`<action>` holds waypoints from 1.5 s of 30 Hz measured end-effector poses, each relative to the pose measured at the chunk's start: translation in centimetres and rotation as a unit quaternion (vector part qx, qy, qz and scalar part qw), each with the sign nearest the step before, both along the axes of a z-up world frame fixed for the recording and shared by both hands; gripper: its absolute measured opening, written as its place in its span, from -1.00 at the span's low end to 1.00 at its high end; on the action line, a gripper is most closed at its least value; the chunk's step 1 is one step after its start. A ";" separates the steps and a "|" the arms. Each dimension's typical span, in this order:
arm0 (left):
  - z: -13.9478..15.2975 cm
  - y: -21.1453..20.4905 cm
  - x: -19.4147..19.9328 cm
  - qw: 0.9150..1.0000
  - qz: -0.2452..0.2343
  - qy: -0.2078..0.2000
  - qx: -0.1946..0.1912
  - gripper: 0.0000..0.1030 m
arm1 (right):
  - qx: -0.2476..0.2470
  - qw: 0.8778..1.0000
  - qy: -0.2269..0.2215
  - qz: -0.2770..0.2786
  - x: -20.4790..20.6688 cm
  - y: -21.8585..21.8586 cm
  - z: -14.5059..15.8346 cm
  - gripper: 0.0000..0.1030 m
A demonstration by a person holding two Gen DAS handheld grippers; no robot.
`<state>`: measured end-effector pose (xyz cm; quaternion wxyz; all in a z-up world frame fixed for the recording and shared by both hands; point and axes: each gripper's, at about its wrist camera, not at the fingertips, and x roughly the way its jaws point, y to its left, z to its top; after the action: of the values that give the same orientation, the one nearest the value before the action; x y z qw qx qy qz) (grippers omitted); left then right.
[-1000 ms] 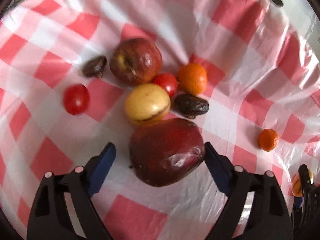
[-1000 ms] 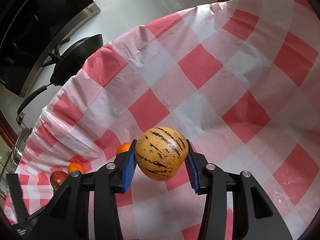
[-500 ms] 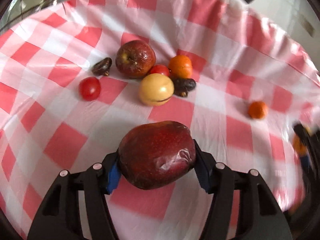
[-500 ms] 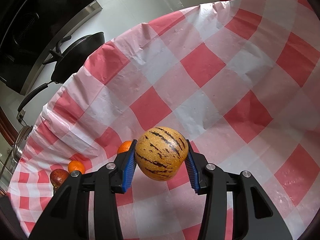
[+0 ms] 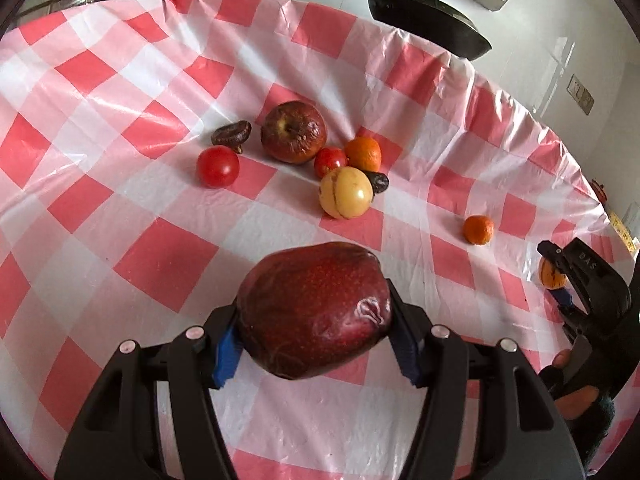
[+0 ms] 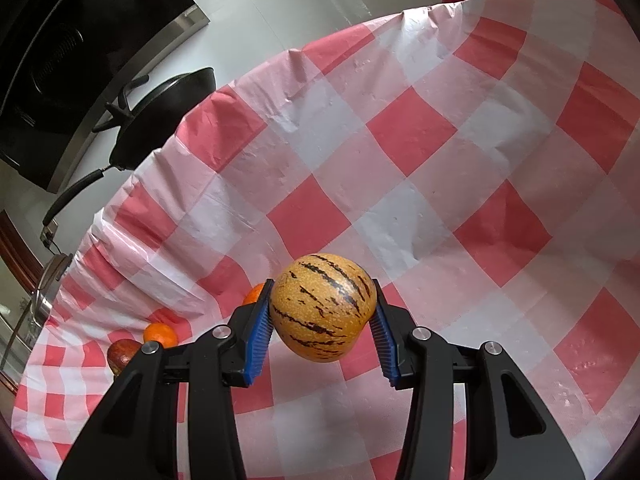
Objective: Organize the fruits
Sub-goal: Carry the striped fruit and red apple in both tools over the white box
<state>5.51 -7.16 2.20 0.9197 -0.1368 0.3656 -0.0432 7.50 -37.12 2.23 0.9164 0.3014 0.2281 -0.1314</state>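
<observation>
Between the blue pads of the left gripper (image 5: pixel 314 342) sits one large dark red apple (image 5: pixel 316 314), clamped on both sides and lifted clear of the checked cloth; the jaws have just been closing on it. Its long axis runs across the picture from pad to pad, and a wrinkled patch of skin faces the camera at lower right; I cannot tell where its stem end points. Beyond it on the counter (image 5: pixel 120 184) lies a loose cluster: one yellow round fruit (image 5: pixel 346 193), with a dark dried fruit (image 5: pixel 379 181) touching its right side, a small red tomato (image 5: pixel 330 161) and an orange (image 5: pixel 363 153) just behind, and one wrinkled brown-red apple (image 5: pixel 293 131) at the back, stem hollow turned up and toward the camera. A second tomato (image 5: pixel 217 166) and a second dark dried fruit (image 5: pixel 232 135) lie to the left, and a lone small orange (image 5: pixel 478 229) well apart to the right. That makes two apples, two tomatoes, two oranges and two dried fruits in the left view. The right gripper (image 6: pixel 322 326) is clamped on one orange-yellow striped melon (image 6: pixel 322 306), held above the cloth, its dark stripes slanting down to the right. A black pan (image 5: pixel 426 16) sits past the counter's far edge.
</observation>
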 end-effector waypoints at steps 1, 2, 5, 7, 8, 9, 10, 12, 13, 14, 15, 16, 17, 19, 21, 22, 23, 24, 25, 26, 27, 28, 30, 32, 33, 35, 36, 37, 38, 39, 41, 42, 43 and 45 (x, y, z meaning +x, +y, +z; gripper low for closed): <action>0.1 0.2 -0.1 1.000 0.002 -0.003 0.001 0.20 | 0.001 1.000 -0.001 0.002 0.0 0.0 0.0 -0.13; 0.1 0.2 0.0 1.000 0.004 -0.007 0.001 0.20 | 0.002 1.000 0.000 0.004 0.1 0.0 0.0 -0.13; 0.7 0.7 0.0 1.000 0.018 -0.007 0.001 0.20 | 0.008 0.999 0.005 0.040 0.9 0.3 -0.2 -0.13; 1.4 1.2 -0.8 0.999 0.031 -0.009 -0.001 0.20 | 0.010 0.998 0.000 0.065 1.0 0.5 -0.1 -0.13; 1.8 1.4 -1.6 0.999 0.037 -0.012 0.006 0.20 | 0.013 0.997 -0.001 0.070 1.0 0.5 -0.1 -0.13; 2.1 1.6 -2.5 0.999 0.040 -0.015 0.014 0.20 | 0.015 0.997 -0.001 0.078 1.0 0.5 -0.2 -0.13; 2.4 1.9 -3.5 0.999 0.042 -0.017 0.023 0.20 | 0.018 0.996 -0.002 0.086 1.0 0.4 -0.2 -0.13; 2.7 2.8 -5.8 0.998 0.046 -0.018 0.039 0.20 | 0.041 0.993 0.001 0.115 1.1 0.3 -0.4 -0.13; 2.7 3.5 -6.9 0.998 0.049 -0.017 0.045 0.20 | 0.058 0.989 0.015 0.136 1.4 0.4 -0.7 -0.13; 2.8 4.1 -7.7 0.997 0.052 -0.017 0.051 0.20 | 0.062 0.988 0.027 0.142 1.3 0.8 -0.8 -0.13; 2.7 5.1 -9.0 0.996 0.057 -0.017 0.063 0.20 | 0.048 0.988 0.034 0.141 0.5 1.6 -0.6 -0.12; 2.6 5.6 -9.7 0.996 0.061 -0.018 0.070 0.20 | 0.040 0.988 0.034 0.142 -0.2 2.4 -0.4 -0.12; 2.6 6.6 -10.7 0.994 0.068 -0.018 0.079 0.20 | 0.041 0.987 0.031 0.149 -1.0 3.3 -0.3 -0.12; 2.3 8.6 -12.5 0.994 0.077 -0.013 0.082 0.20 | 0.052 0.983 0.031 0.172 -2.9 5.7 0.0 -0.13; 2.1 10.1 -13.9 0.993 0.084 -0.009 0.087 0.20 | 0.053 0.979 0.034 0.196 -4.7 8.3 0.4 -0.13; 2.0 11.2 -15.1 0.992 0.090 -0.010 0.090 0.20 | 0.054 0.975 0.036 0.211 -5.8 9.9 0.7 -0.13; 1.9 11.7 -15.7 0.991 0.093 -0.010 0.091 0.20 | 0.049 0.973 0.037 0.223 -6.9 11.4 1.0 -0.13; 1.9 12.5 -16.5 0.991 0.098 -0.011 0.092 0.20 | 0.043 0.970 0.038 0.237 -7.7 12.8 1.3 -0.13; 1.8 13.3 -17.3 0.990 0.102 -0.010 0.092 0.20 | 0.033 0.966 0.039 0.254 -8.8 14.6 1.7 -0.13; 1.7 14.2 -18.3 0.990 0.107 -0.010 0.092 0.20 | 0.024 0.963 0.040 0.267 -9.8 16.0 2.0 -0.13; 1.6 14.9 -19.0 0.989 0.112 -0.010 0.092 0.20 | 0.019 0.959 0.040 0.279 -10.7 17.2 2.2 -0.13; 1.4 15.8 -20.1 0.989 0.117 -0.011 0.093 0.20 | 0.015 0.953 0.039 0.299 -12.0 18.9 2.3 -0.13; 1.2 17.1 -21.5 0.988 0.123 -0.010 0.094 0.20 | 0.000 0.945 0.042 0.323 -13.7 21.4 2.5 -0.13; 1.0 18.3 -22.9 0.987 0.129 -0.010 0.098 0.20 | -0.013 0.937 0.046 0.347 -15.2 23.4 2.4 -0.13; 0.9 19.1 -23.7 0.986 0.132 -0.010 0.099 0.20 | -0.024 0.930 0.050 0.363 -16.2 24.9 2.2 -0.13; 0.8 19.8 -24.7 0.985 0.136 -0.012 0.101 0.20 | -0.038 0.922 0.057 0.380 -17.2 26.7 1.9 -0.13; 0.8 20.4 -25.6 0.985 0.137 -0.014 0.104 0.20 | -0.043 0.917 0.059 0.391 -17.8 27.7 1.7 -0.13; 0.7 20.7 -26.1 0.985 0.139 -0.015 0.105 0.20 | -0.051 0.912 0.060 0.404 -18.5 28.7 1.6 -0.13; 0.6 21.1 -26.6 0.984 0.142 -0.016 0.107 0.20 | -0.057 0.907 0.061 0.413 -19.2 29.5 1.5 -0.13; 0.5 21.9 -27.4 0.983 0.149 -0.017 0.106 0.20 | -0.063 0.901 0.062 0.424 -19.7 30.3 1.4 -0.13; 0.4 22.8 -28.3 0.982 0.158 -0.018 0.102 0.20 | -0.080 0.888 0.063 0.449 -21.2 32.2 1.2 -0.13; 0.4 23.2 -28.8 0.982 0.161 -0.019 0.100 0.20 | -0.085 0.883 0.063 0.457 -21.6 32.8 1.2 -0.13; 0.3 24.0 -29.5 0.981 0.168 -0.020 0.099 0.20 | -0.090 0.876 0.062 0.469 -22.4 33.7 1.1 -0.12; 0.2 24.9 -30.6 0.979 0.177 -0.022 0.098 0.20 | -0.100 0.864 0.058 0.490 -23.6 35.2 1.1 -0.13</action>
<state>-25.05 17.77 2.44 0.9295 -0.1077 0.3180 0.1529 -16.05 -1.89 3.30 0.8730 0.0490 0.3851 0.2951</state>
